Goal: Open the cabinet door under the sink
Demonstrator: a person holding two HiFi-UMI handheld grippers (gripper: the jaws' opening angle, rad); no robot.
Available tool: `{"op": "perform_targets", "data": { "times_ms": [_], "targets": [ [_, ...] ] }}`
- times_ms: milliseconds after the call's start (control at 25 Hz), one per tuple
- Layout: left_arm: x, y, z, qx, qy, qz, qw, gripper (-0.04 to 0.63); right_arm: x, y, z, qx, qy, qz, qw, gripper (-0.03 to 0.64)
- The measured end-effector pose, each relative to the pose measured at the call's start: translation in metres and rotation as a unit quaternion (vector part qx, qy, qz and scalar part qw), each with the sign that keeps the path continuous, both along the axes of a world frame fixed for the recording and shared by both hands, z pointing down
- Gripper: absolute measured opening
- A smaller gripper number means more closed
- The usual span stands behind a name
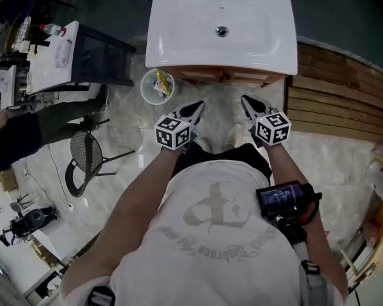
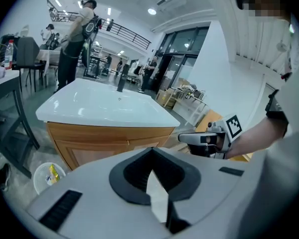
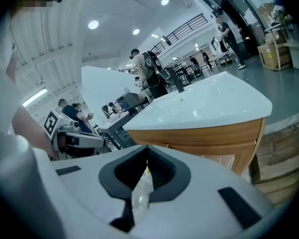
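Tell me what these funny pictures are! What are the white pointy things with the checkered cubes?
A person holds a tool in each hand: the left gripper and the right gripper. The checkered cubes are part of them. The head view comes from a camera on the person's head, looking down. The two gripper views come from cameras riding on the tools. Both tools point at a white sink on a wooden cabinet. A little bin stands beside it on the floor. Both pairs of jaws are shut and hold nothing.

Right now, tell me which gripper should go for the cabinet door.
Right, narrowly: the right gripper sits slightly nearer the cabinet doors than the left gripper; both are shut and empty.
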State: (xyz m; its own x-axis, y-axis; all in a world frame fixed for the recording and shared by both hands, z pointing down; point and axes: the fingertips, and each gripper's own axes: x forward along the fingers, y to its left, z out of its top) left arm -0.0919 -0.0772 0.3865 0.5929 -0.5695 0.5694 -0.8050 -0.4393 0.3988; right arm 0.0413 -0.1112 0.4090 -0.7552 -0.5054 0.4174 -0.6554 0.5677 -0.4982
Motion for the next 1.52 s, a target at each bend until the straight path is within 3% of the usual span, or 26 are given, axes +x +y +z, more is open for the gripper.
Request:
{"op": "perform_targets", "data": {
  "times_ms": [80, 200, 520, 800, 960, 1200, 1520],
  "targets": [
    [-0.001, -0.006, 0.010, -0.009, -0.002, -0.007, 0.9999, 0.011, 0.001, -0.004, 0.009, -0.006, 0.003, -0.002, 1.000, 0.014],
    [0.003, -0.012, 0.020, -0.010, -0.024, 0.014, 0.9996, 0.011, 0.003, -0.009, 0.018, -0.016, 0.005, 0.004, 1.000, 0.014],
    [0.002, -0.024, 0.054, -0.028, -0.025, 0.049, 0.9981, 0.011, 0.007, -0.022, 0.046, -0.031, 0.019, 0.038, 0.999, 0.014],
    [-0.007, -0.016, 0.103, -0.063, -0.021, 0.030, 0.9973, 0.011, 0.004, -0.016, 0.077, -0.042, 0.019, 0.064, 0.997, 0.014],
    [-0.002, -0.015, 0.136, -0.080, -0.037, 0.045, 0.9951, 0.011, 0.010, -0.016, 0.095, -0.051, 0.011, 0.079, 0.996, 0.014],
    [0.004, -0.025, 0.163, -0.072, -0.048, 0.058, 0.9946, 0.011, 0.014, -0.013, 0.126, -0.063, 0.006, 0.102, 0.993, 0.014],
    [0.018, -0.036, 0.227, -0.087, -0.047, 0.016, 0.9950, 0.011, 0.035, -0.004, 0.182, -0.075, -0.006, 0.119, 0.990, 0.014]
  ]
}}
